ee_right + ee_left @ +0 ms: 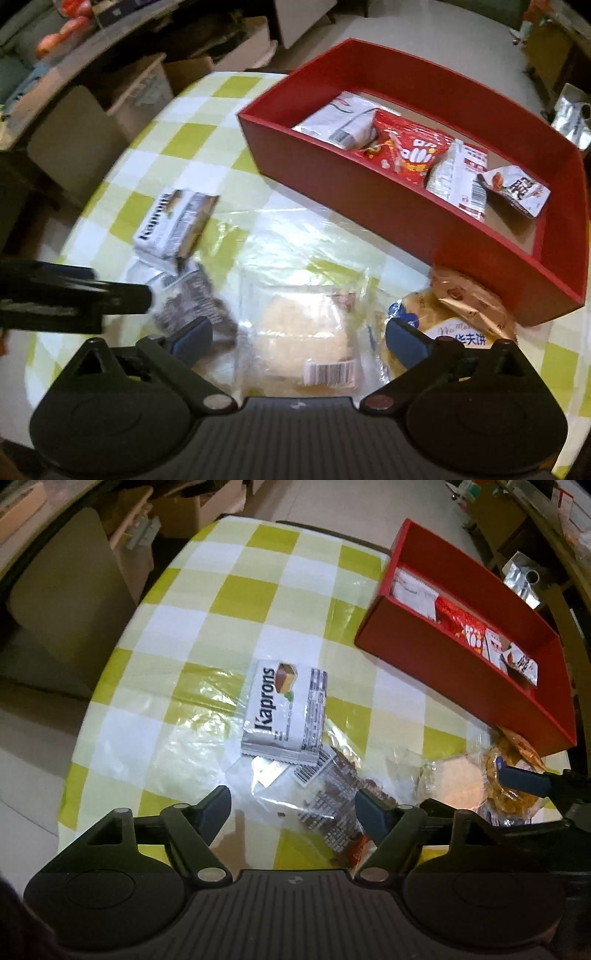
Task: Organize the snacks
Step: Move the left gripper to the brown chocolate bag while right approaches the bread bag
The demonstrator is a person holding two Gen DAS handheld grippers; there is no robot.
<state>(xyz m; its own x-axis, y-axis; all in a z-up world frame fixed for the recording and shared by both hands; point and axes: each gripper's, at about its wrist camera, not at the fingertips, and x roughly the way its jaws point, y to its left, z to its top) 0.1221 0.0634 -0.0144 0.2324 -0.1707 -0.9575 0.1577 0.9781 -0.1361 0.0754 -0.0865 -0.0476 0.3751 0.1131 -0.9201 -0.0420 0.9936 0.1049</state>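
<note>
Snacks lie loose on the near part of a checked table, with a red box point(417, 221) beyond them already holding several packets. The right gripper point(299, 341) points steeply down with its jaws spread wide on either side of a clear-wrapped pastry point(299, 332); neither pad touches the wrap. To take this packet well, the jaws should probably descend until the pads flank the firm cake rather than the loose film, then close gently, since the thin wrapper is likely to crumple and slip. Just right of the pastry lie a round waffle packet point(443, 332) and a copper-coloured packet point(469, 299), which touches the box's near wall; a drifting pad could catch either one.

The left gripper point(293, 812) hangs above a dark printed packet point(332, 797), its jaws parted and empty. Just beyond that packet lies a white "Kaprons" packet point(284, 705), its near end resting on the dark one. Picking the upper one first would likely avoid dragging its neighbour.

The table point(236, 590) carries a yellow-green and white checked cloth under glossy clear film that throws strong glare. Farther off, the box stands at the table's far right, with room left inside. Around the table, pale floor, cardboard boxes point(192, 506) and cluttered shelving are visible.
</note>
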